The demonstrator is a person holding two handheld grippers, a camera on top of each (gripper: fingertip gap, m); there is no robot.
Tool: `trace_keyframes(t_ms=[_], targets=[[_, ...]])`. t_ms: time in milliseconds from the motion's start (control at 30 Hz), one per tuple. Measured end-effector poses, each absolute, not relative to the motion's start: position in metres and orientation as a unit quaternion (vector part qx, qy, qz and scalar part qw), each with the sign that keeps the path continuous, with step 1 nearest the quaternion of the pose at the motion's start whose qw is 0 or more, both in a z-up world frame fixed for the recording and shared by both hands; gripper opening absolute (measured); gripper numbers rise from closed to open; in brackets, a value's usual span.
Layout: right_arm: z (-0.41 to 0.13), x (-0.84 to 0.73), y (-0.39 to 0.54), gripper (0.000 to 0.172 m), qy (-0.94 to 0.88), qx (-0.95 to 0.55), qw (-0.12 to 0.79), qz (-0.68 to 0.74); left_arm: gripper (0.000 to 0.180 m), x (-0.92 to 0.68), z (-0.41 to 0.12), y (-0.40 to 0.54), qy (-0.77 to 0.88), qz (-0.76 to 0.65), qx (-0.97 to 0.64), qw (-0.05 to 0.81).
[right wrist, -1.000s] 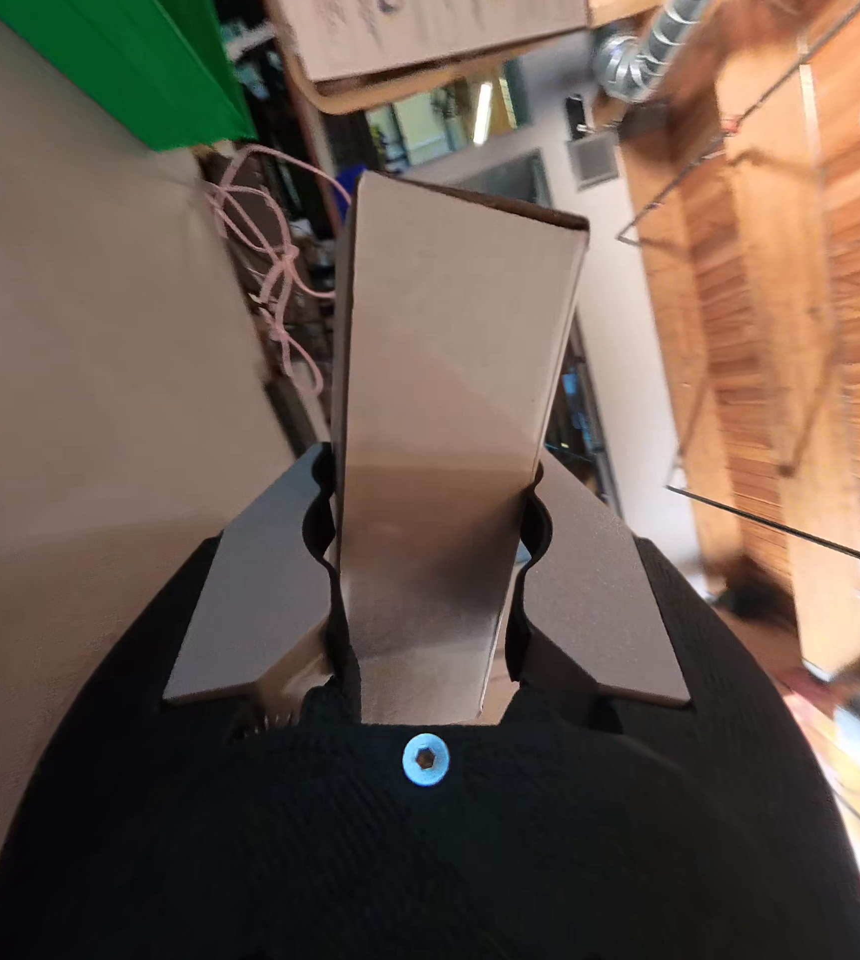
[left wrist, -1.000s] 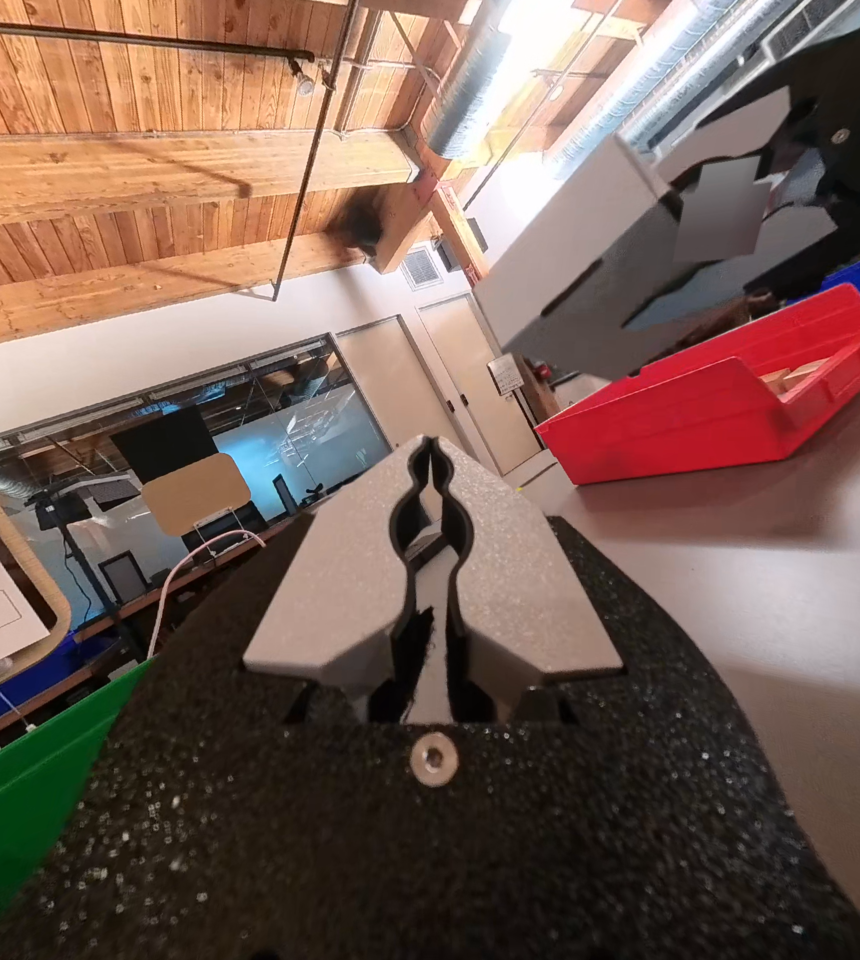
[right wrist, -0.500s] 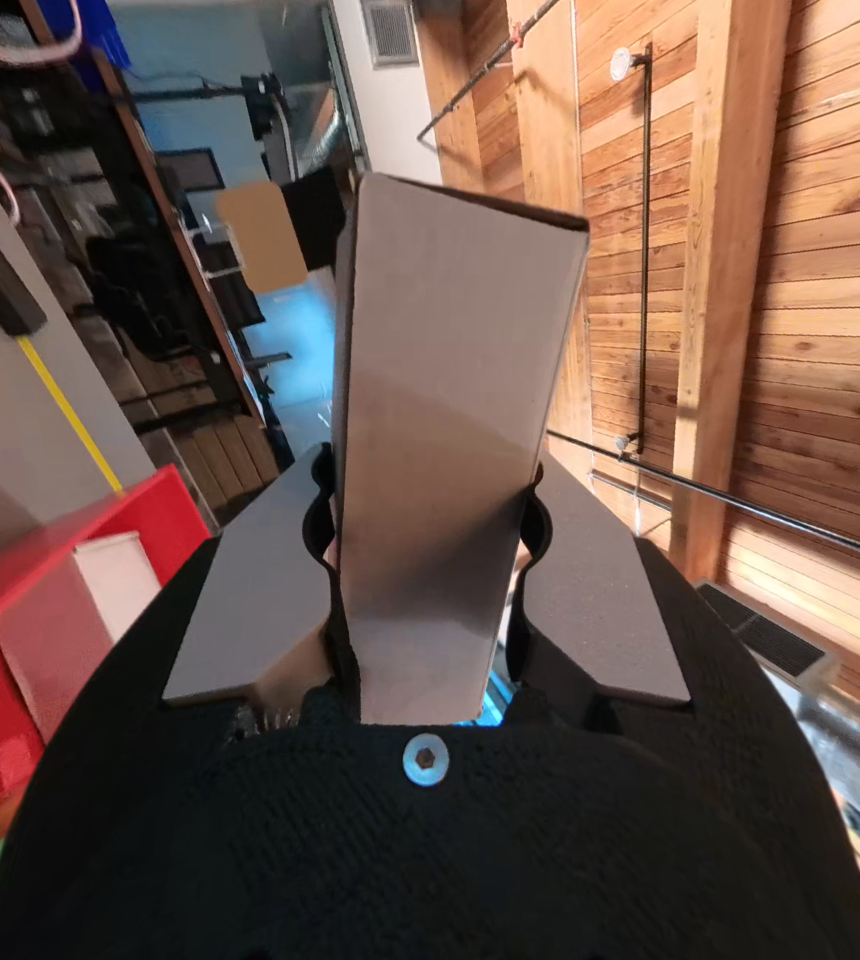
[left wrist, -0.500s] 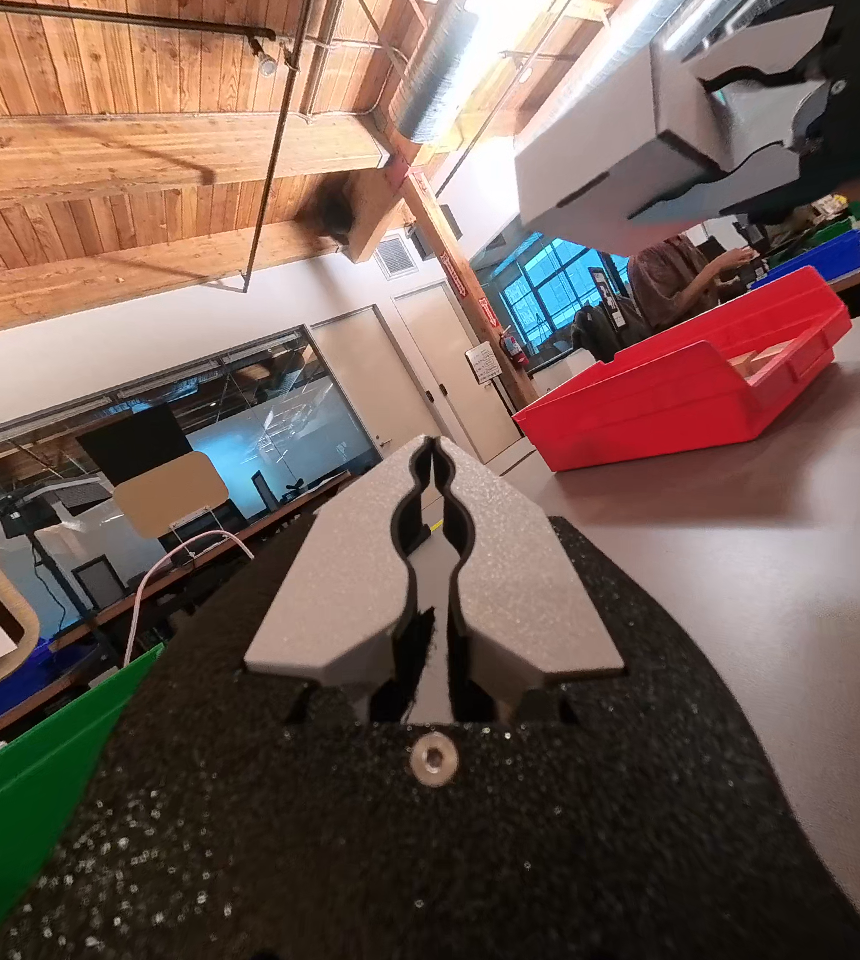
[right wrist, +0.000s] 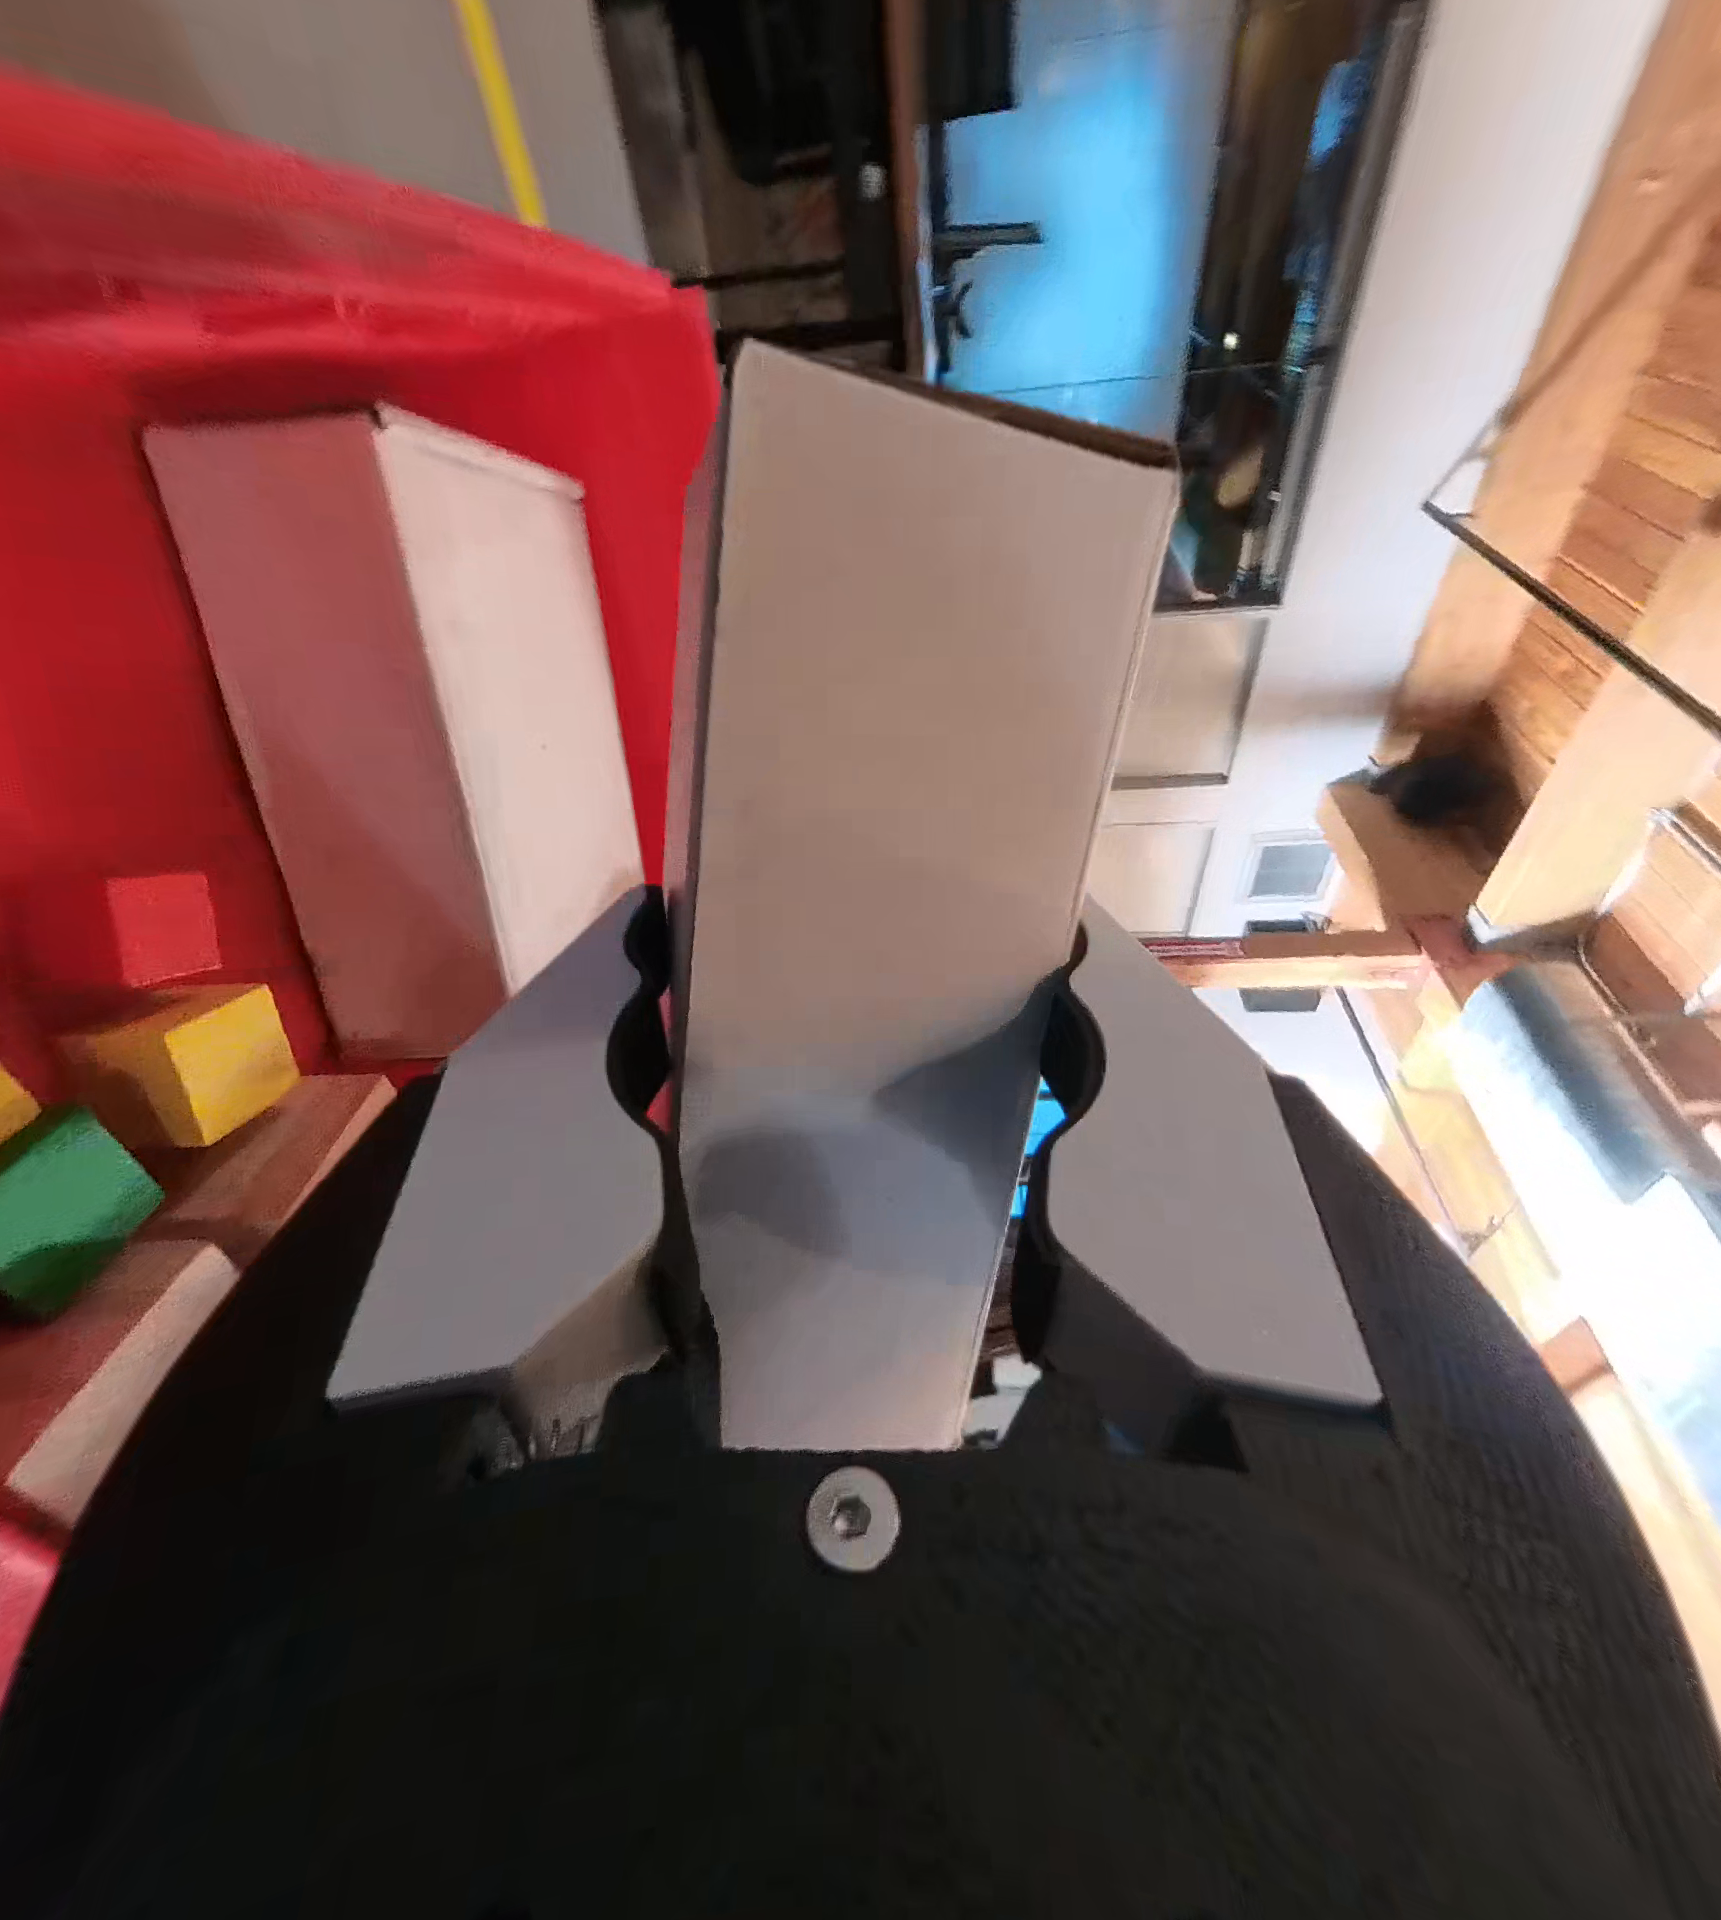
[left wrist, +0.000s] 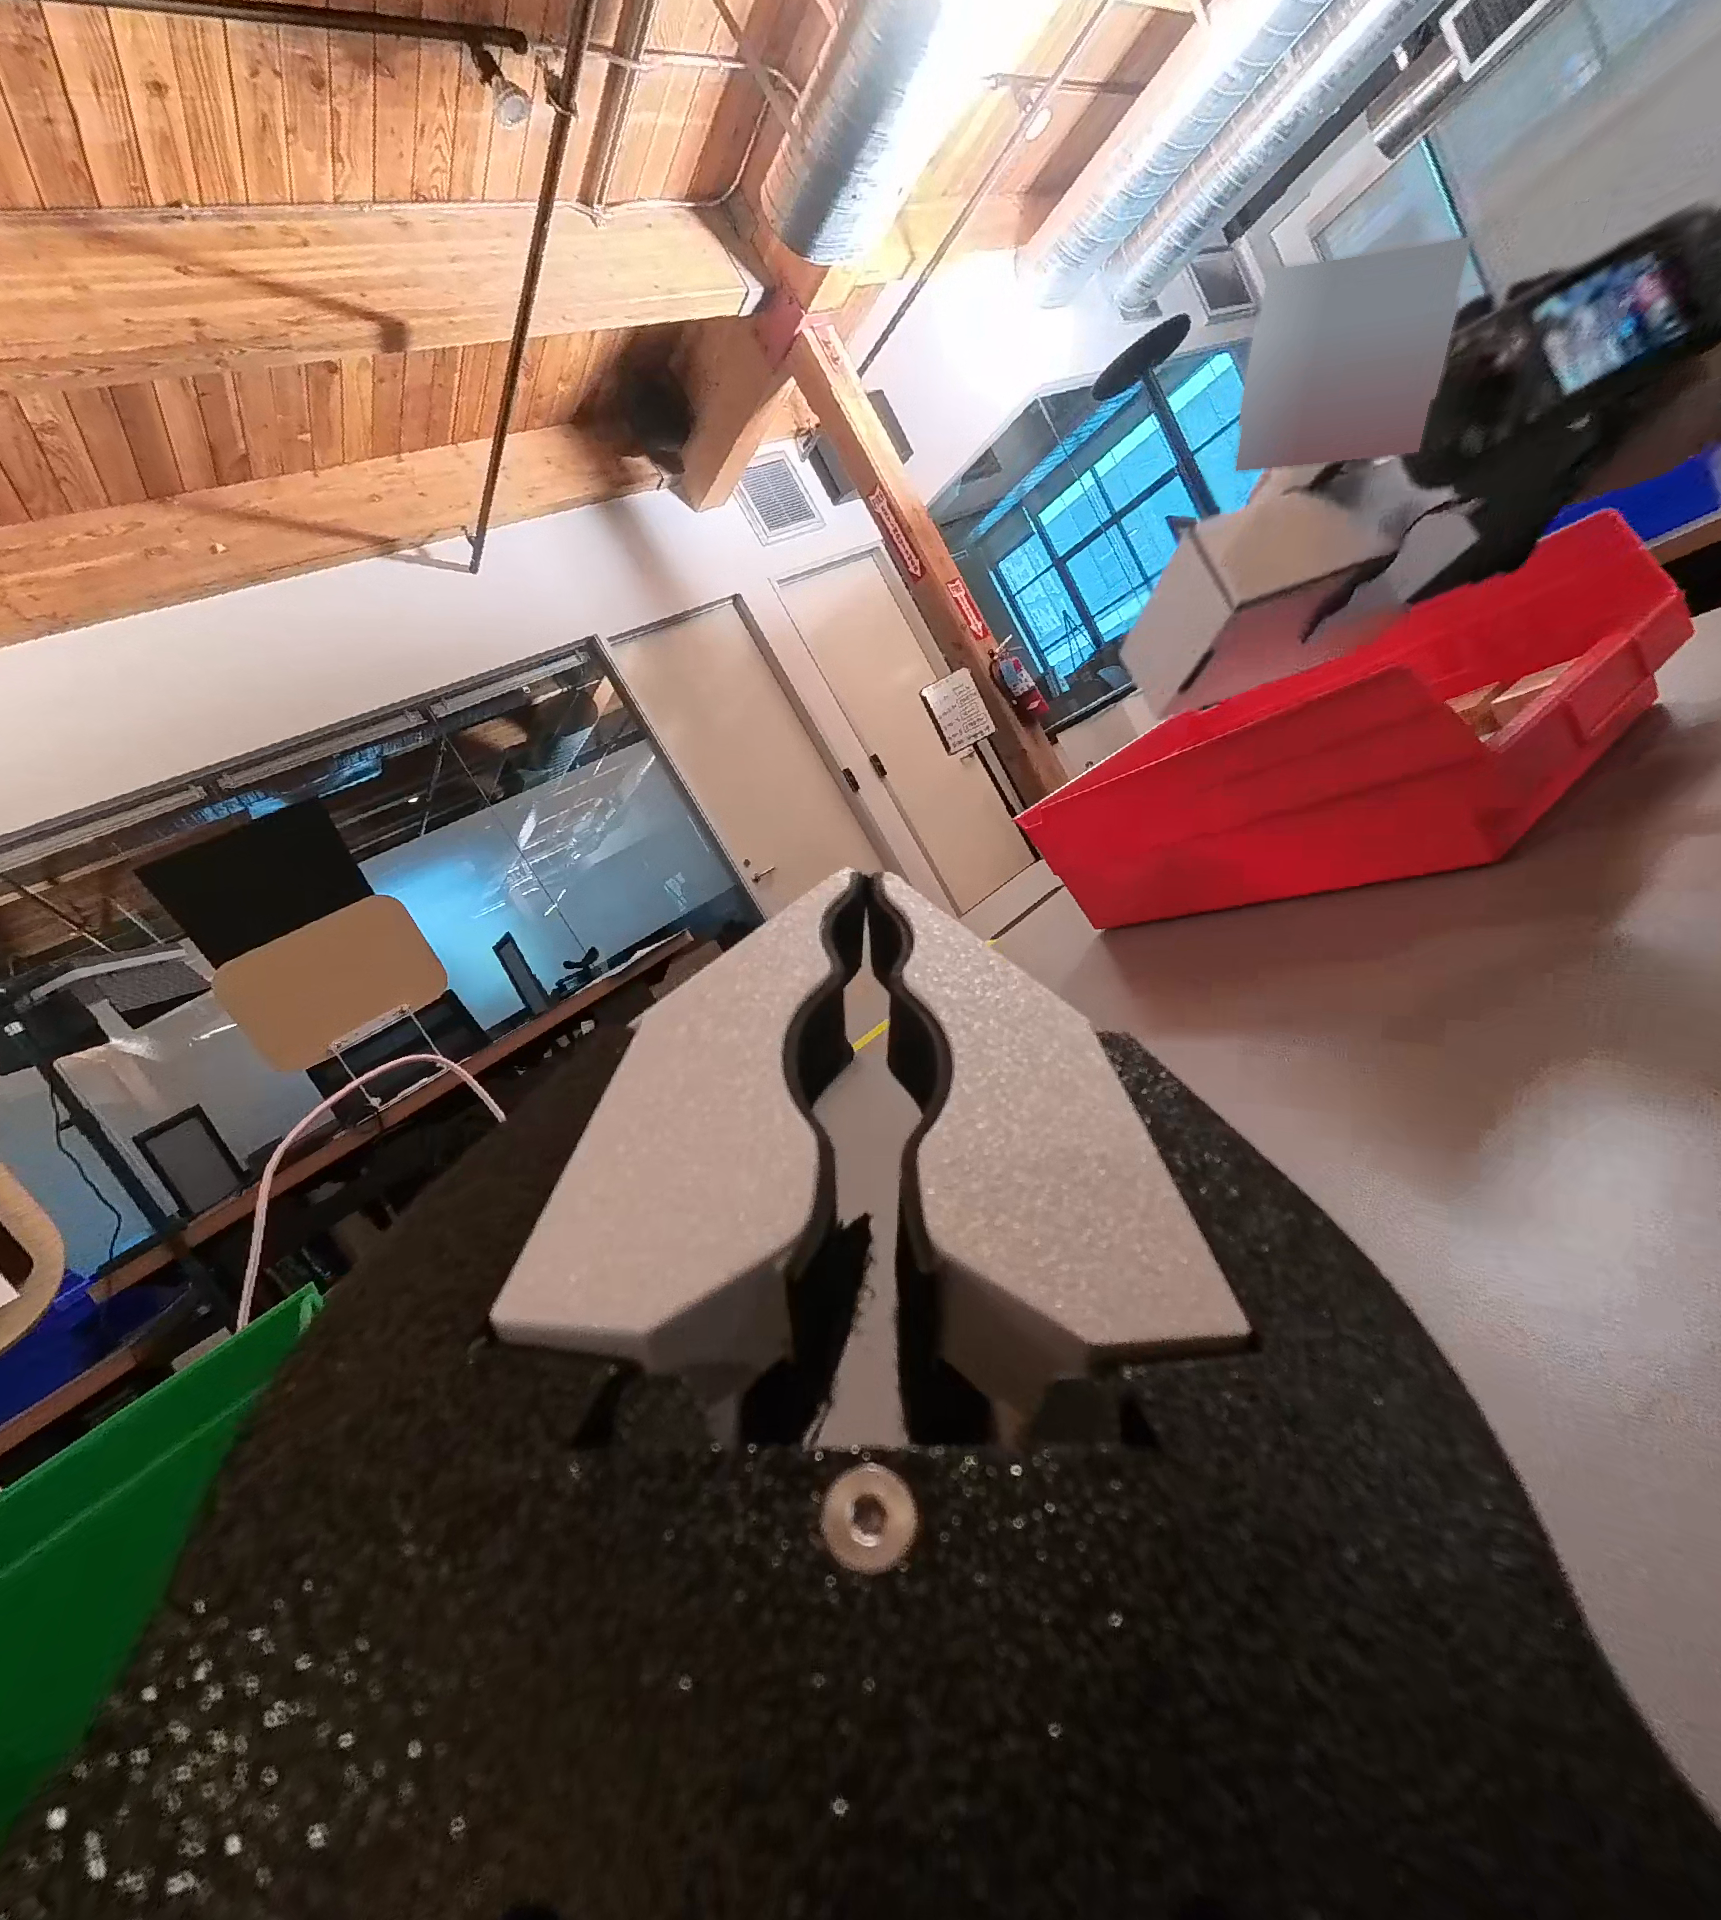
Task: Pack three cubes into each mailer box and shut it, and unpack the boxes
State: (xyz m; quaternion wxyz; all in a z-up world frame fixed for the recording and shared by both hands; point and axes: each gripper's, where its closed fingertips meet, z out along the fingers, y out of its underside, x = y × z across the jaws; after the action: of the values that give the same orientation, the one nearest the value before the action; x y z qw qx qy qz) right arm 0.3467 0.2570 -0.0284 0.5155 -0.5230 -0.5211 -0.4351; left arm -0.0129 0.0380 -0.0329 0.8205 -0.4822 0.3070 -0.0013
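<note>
My right claw (right wrist: 871,997) clamps a white mailer box (right wrist: 918,748) over the red bin (right wrist: 56,436); my left claw (left wrist: 868,914) is pinched shut on nothing

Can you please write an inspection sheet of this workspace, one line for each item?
Surface: grey table, bare between the bins.
Job's things: white mailer box held over the red bin; second white mailer box lying in the red bin; loose cubes there: red cube, two yellow cubes, green cube.
Clutter: green bin at the table's left edge.
Grippers: left gripper shut, nothing between its fingers; right gripper clamped on the held box's sides.
Cables: white cable looping behind the table.
Surroundings: wooden ceiling, metal ducts, glass partition, doors.
</note>
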Motion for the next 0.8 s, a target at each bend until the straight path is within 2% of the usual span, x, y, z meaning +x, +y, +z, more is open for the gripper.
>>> trace_keyframes(t_ms=[233,367,400,433,533,567,600,667,800], targets=[[-0.075,0.342,0.316,0.072,-0.599,-0.510,0.418,-0.455,0.000,-0.011,-0.036,0.039,0.312,-0.004,-0.487,0.816],[-0.091,0.332,0.321,0.075,-0.609,-0.563,0.409,-0.380,0.000,-0.012,-0.039,0.041,0.311,-0.010,-0.498,0.810],[-0.091,0.333,0.319,0.083,-0.605,-0.586,0.404,-0.356,0.000,-0.012,-0.039,0.042,0.309,-0.013,-0.501,0.808],[-0.093,0.333,0.313,0.103,-0.604,-0.616,0.397,-0.313,0.000,-0.013,-0.039,0.042,0.307,-0.017,-0.503,0.808],[-0.095,0.334,0.290,0.106,-0.582,-0.698,0.372,-0.186,0.000,-0.013,-0.040,0.043,0.302,-0.027,-0.509,0.805],[-0.090,0.337,0.285,0.098,-0.574,-0.710,0.371,-0.168,0.000,-0.013,-0.041,0.044,0.302,-0.029,-0.511,0.804],[-0.085,0.339,0.279,0.081,-0.569,-0.715,0.372,-0.162,0.000,-0.012,-0.041,0.044,0.303,-0.029,-0.512,0.803],[-0.084,0.335,0.262,0.036,-0.580,-0.720,0.361,-0.123,0.000,-0.011,-0.042,0.044,0.305,-0.030,-0.513,0.802],[-0.104,0.320,0.234,0.000,-0.611,-0.733,0.293,-0.057,0.000,-0.010,-0.043,0.044,0.307,-0.031,-0.515,0.800]])
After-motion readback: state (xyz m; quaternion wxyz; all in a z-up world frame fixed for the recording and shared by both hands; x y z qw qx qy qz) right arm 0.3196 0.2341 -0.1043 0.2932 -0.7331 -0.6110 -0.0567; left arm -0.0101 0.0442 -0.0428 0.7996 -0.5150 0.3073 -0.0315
